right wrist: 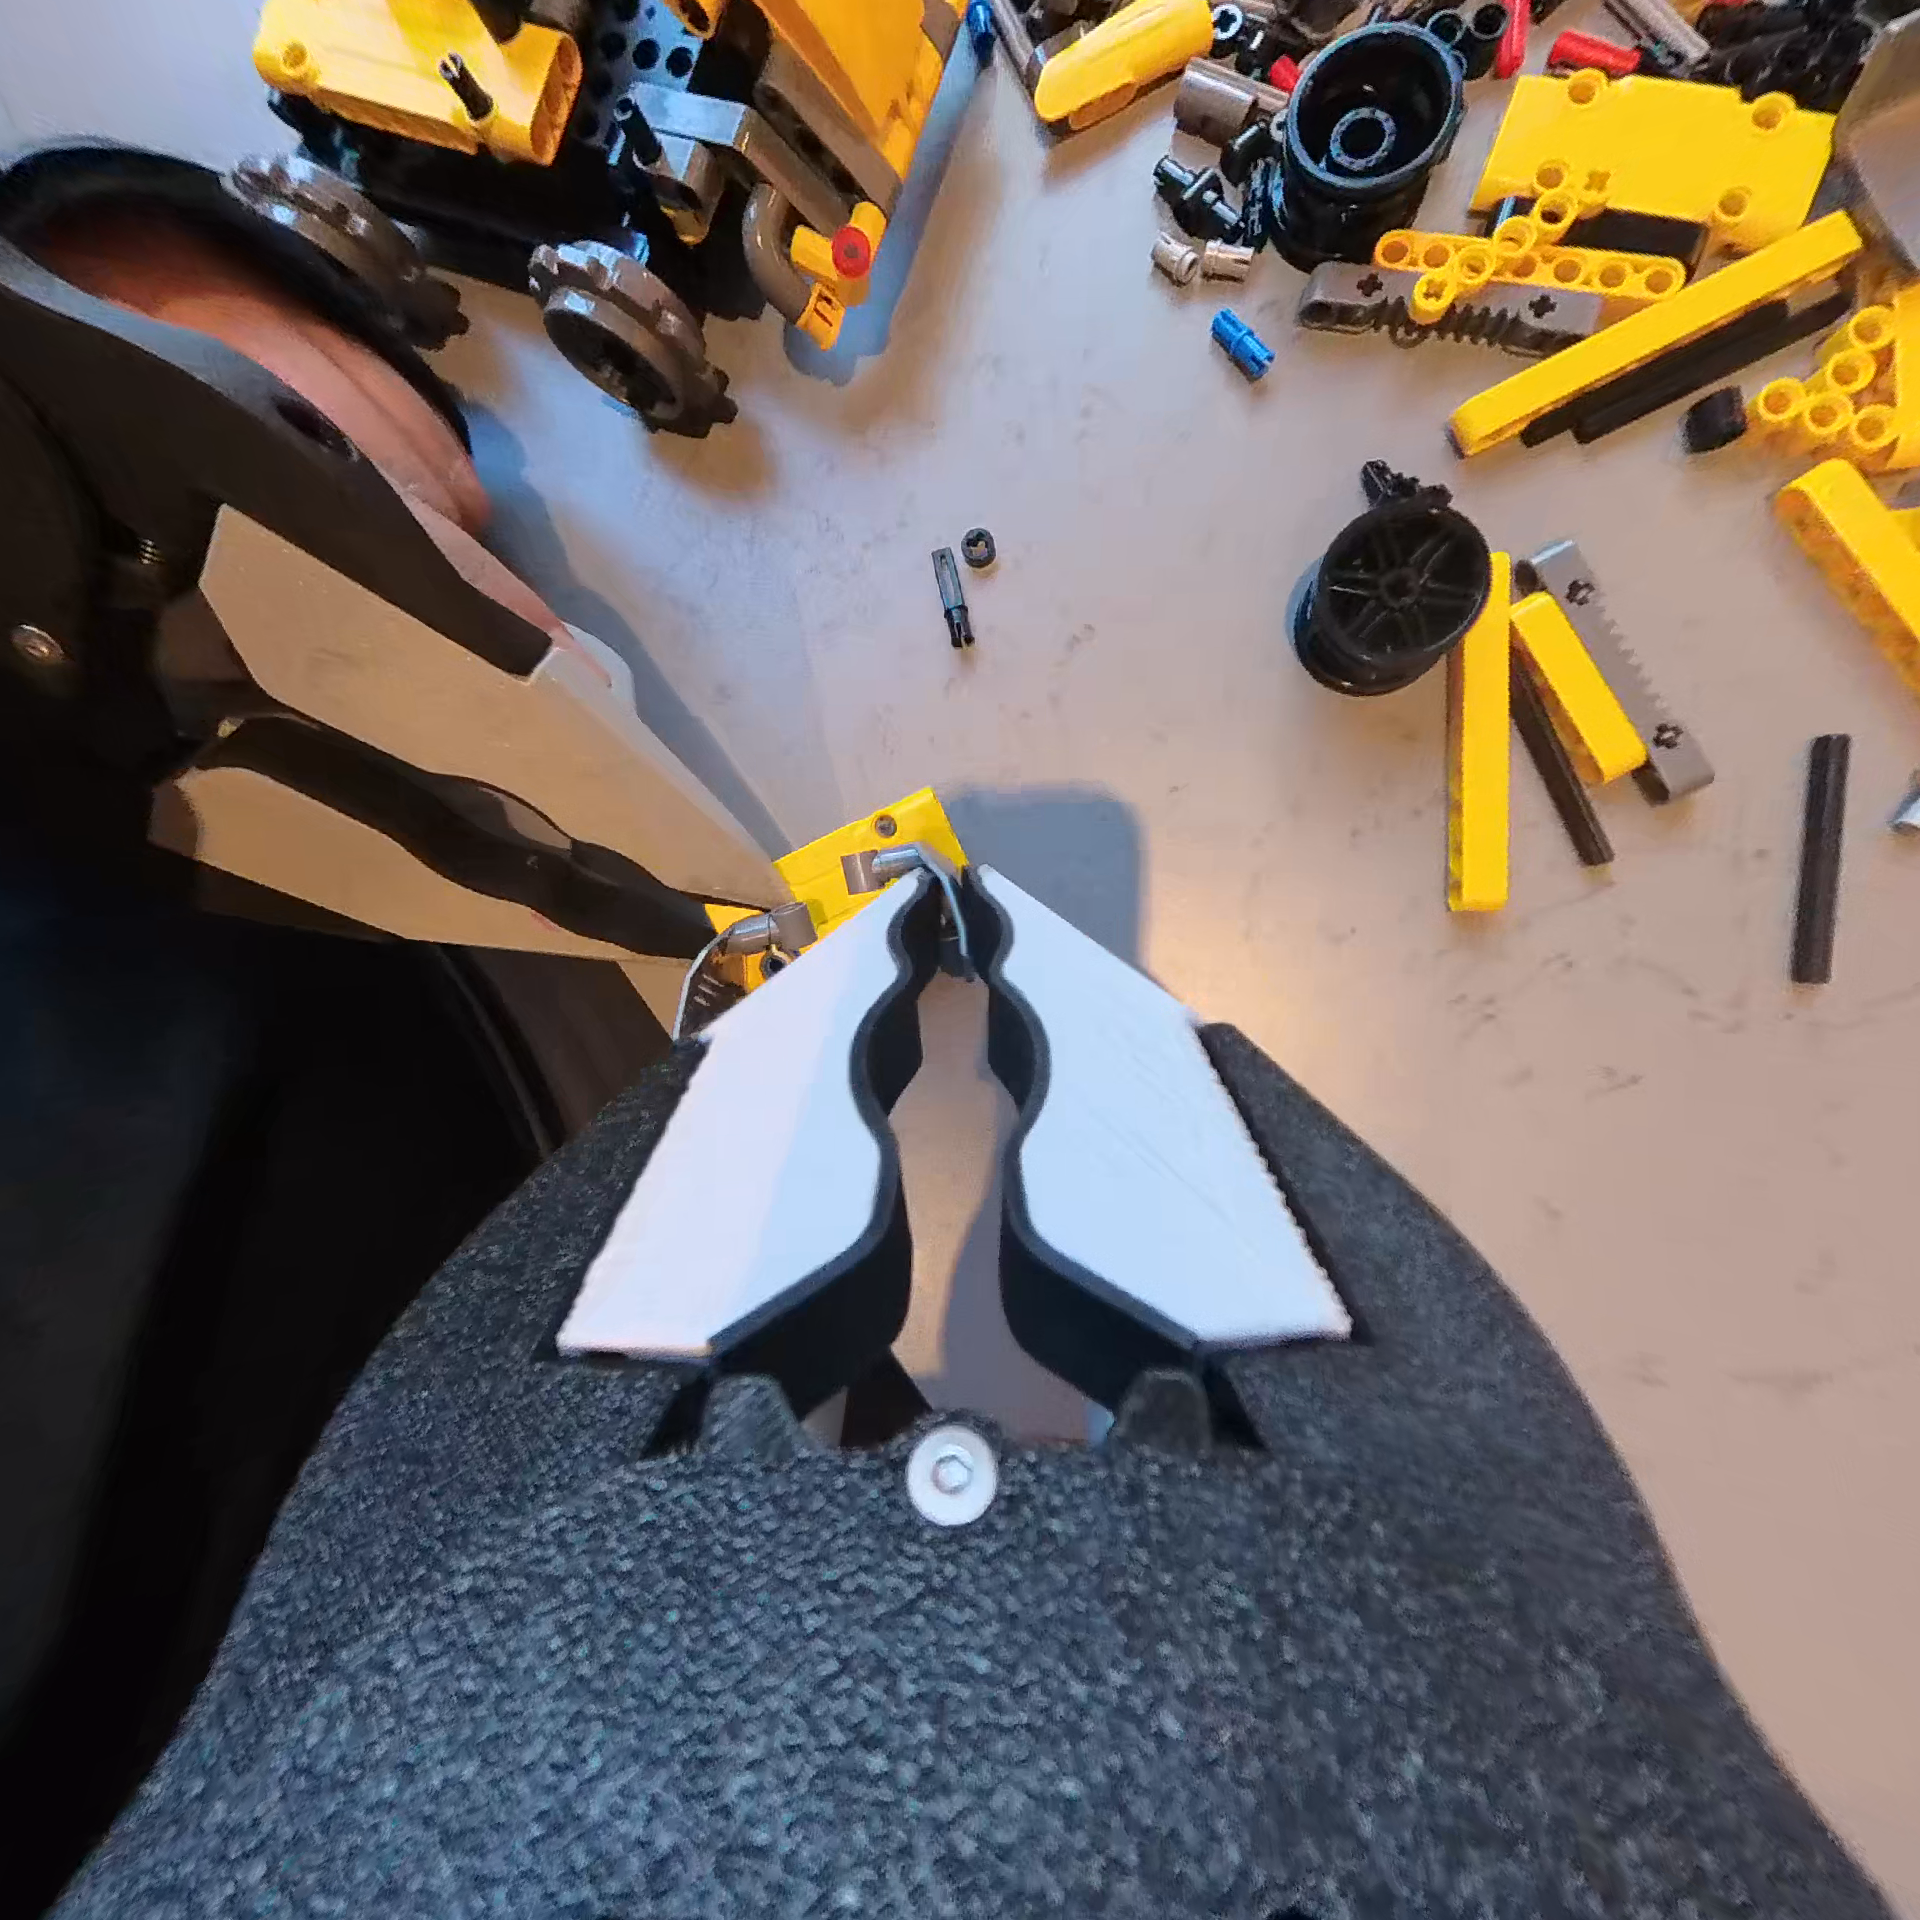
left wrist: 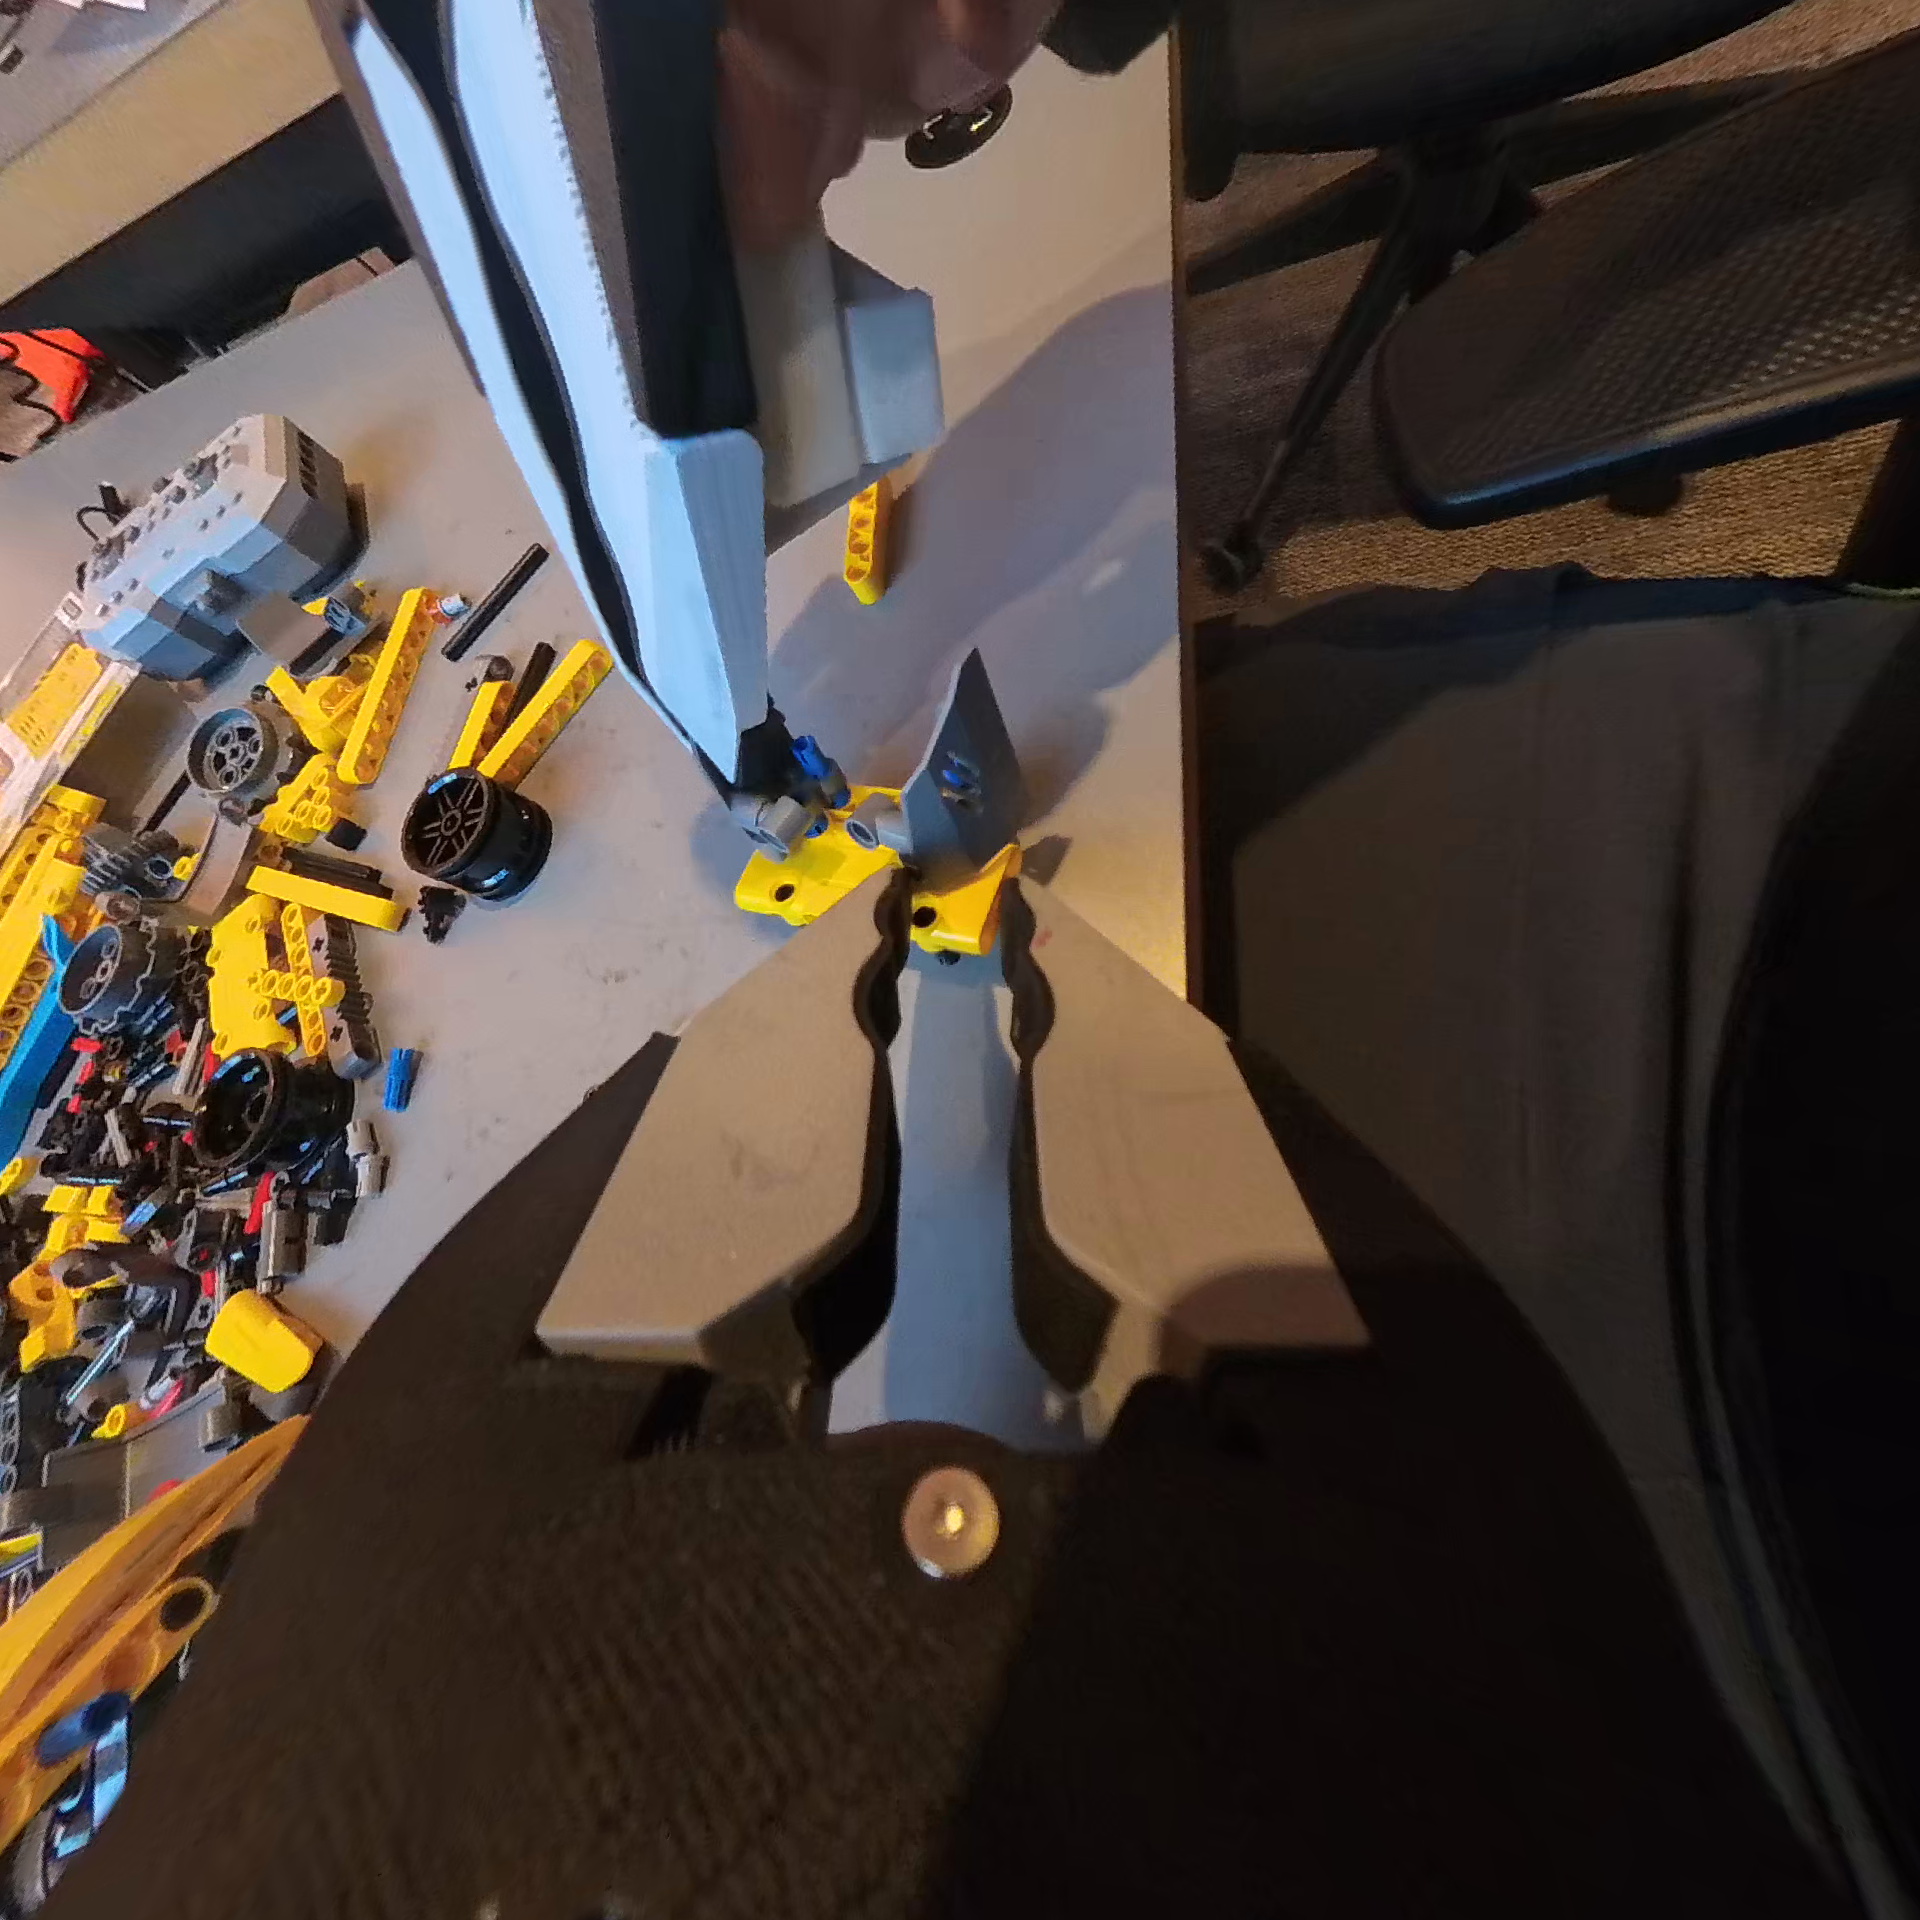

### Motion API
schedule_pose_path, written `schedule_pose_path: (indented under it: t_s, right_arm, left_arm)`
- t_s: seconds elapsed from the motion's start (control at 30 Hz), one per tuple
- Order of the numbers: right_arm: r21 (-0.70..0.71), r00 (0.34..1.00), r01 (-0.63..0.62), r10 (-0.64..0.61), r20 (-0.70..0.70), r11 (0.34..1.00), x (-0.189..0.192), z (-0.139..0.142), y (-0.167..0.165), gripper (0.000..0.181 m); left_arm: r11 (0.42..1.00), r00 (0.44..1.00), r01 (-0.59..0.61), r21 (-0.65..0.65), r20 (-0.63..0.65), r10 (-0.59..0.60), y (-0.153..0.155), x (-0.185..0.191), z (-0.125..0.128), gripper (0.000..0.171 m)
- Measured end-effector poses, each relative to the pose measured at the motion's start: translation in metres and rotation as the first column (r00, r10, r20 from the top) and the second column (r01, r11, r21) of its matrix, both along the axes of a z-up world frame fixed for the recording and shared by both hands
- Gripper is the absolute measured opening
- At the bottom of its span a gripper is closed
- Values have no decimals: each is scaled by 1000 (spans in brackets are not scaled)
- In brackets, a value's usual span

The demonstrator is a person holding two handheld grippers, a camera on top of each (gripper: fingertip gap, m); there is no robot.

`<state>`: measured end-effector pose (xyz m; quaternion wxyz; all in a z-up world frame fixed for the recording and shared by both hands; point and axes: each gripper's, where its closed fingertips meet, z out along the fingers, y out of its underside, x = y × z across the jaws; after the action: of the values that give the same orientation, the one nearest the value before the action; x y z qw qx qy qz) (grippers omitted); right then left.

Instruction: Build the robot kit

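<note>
I see the small brick assembly [left wrist: 831, 862] on the table [left wrist: 582, 977] near its edge, between my left gripper [left wrist: 951, 914] and right gripper [right wrist: 951, 914]. Loose parts pile [left wrist: 156, 1039] lies left of it, a wheel [left wrist: 473, 831] between them. Office chair [left wrist: 1621, 343] stands beyond the edge.

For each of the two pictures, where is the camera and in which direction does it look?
Left wrist view: sits on the left tongs, looking along them at the yellow assembly near the table edge; a hand shows above.
Right wrist view: sits on the right tongs, looking over the table at loose parts; a black wheel lies beyond.
Shared: both tongs, the assembly, the wheel.
</note>
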<state>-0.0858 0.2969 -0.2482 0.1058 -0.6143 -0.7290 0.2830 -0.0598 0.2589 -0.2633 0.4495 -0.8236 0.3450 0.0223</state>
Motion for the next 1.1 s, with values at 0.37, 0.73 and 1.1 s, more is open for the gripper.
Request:
schedule_pose_path:
  t_s: [0.37,0.73,1.1]
  right_arm:
    - [7,984,6,-5,-176,1000,4,25,6,24]
    - [124,950,-168,194,-243,978,24,4,-42,31]
    - [-39,913,-150,124,-389,988,32,11,-39,7]
  left_arm:
    - [1000,1000,0,-4,-6,-1,0,-3,-1,14]
    - [1000,997,8,-24,72,-6,0,1,3,13]
    - [994,986,-82,-70,142,91,0,-14,11,53]
